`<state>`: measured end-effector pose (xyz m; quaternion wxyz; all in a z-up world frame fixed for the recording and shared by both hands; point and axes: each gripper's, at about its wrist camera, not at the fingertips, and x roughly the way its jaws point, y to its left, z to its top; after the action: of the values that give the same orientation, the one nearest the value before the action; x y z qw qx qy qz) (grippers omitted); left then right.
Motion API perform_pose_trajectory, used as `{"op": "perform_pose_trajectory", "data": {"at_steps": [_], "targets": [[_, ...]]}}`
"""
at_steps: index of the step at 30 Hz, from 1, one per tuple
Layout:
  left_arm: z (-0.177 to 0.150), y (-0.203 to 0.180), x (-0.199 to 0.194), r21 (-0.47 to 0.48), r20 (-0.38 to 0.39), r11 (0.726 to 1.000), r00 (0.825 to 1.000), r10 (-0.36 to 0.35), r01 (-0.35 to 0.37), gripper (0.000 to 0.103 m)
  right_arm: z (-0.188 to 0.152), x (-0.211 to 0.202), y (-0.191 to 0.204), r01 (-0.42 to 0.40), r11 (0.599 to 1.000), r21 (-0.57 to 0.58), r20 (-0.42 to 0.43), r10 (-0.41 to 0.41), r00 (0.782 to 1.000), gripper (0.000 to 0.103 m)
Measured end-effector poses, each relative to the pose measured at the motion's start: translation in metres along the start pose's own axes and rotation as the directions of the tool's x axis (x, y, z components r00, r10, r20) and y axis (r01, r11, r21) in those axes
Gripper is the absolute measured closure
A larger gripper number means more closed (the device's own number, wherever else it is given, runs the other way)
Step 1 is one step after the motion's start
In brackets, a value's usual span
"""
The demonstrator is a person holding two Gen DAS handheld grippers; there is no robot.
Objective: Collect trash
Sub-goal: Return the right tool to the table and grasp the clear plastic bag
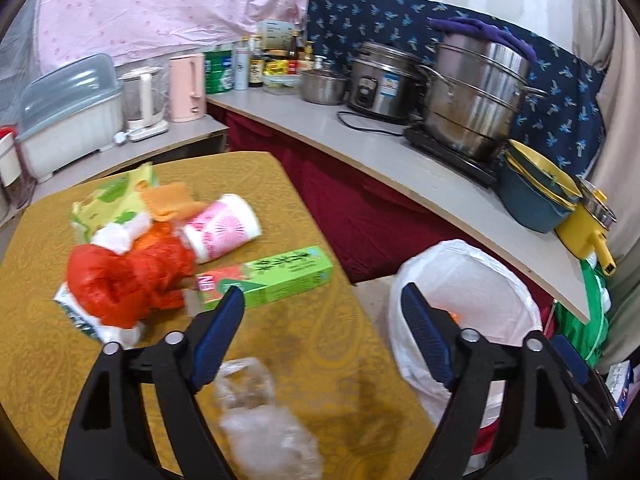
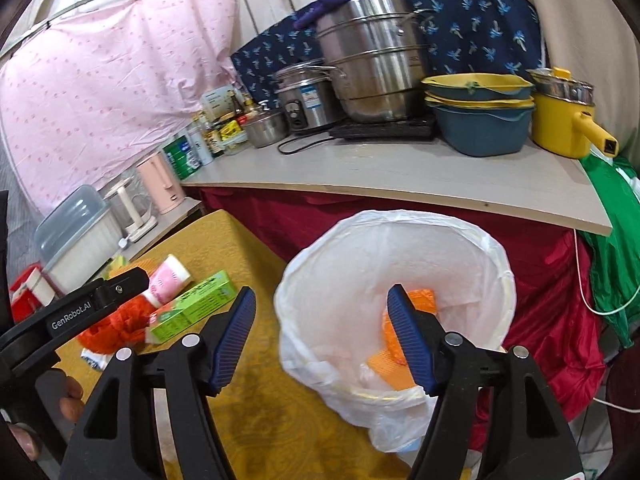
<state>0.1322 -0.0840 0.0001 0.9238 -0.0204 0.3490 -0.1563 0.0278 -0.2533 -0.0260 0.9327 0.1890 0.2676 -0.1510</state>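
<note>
On the gold-cloth table [image 1: 48,360] lies a pile of trash: a crumpled red plastic bag [image 1: 128,284], a green carton [image 1: 276,280], a pink-and-white paper cup [image 1: 224,228] on its side, a yellow-green wrapper [image 1: 108,200] and a clear plastic bag [image 1: 260,416]. My left gripper [image 1: 322,292] is open and empty, above the table's right edge, just right of the carton. Beside the table stands a white-lined bin [image 2: 400,240] with orange trash [image 2: 424,300] inside. My right gripper [image 2: 322,291] hangs open and empty over the bin's near rim.
A grey counter [image 2: 400,172] with a red skirt runs behind the bin, carrying a steel steamer [image 2: 372,52], a rice cooker [image 2: 304,96], stacked bowls [image 2: 480,112] and a yellow pot [image 2: 564,120]. A kettle [image 1: 188,88] and a dish box [image 1: 72,116] stand at the back left. A hand [image 2: 68,396] holds the left tool.
</note>
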Motion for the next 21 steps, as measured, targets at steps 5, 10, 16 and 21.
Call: {"op": "perform_pose_trajectory", "data": {"at_steps": [5, 10, 16, 21], "targets": [[-0.003, 0.039, -0.013, -0.067, -0.012, 0.997, 0.999, 0.049, -0.049, 0.024, -0.008, -0.005, 0.029, -0.047, 0.998, -0.045, -0.018, 0.046, 0.999, 0.034], [-0.014, 0.072, -0.024, -0.085, -0.024, 0.987, 0.990, 0.138, -0.139, 0.024, -0.017, -0.007, 0.055, -0.090, 0.992, -0.086, -0.046, 0.087, 0.995, 0.033], [-0.027, 0.108, -0.032, -0.125, -0.056, 0.976, 0.983, 0.174, -0.180, 0.024, -0.030, -0.007, 0.084, -0.141, 0.982, -0.125, -0.086, 0.131, 0.988, 0.030], [-0.036, 0.131, -0.039, -0.146, -0.067, 0.967, 0.977, 0.202, -0.210, 0.024, -0.051, 0.003, 0.106, -0.178, 0.972, -0.151, -0.153, 0.154, 0.976, 0.030]]}}
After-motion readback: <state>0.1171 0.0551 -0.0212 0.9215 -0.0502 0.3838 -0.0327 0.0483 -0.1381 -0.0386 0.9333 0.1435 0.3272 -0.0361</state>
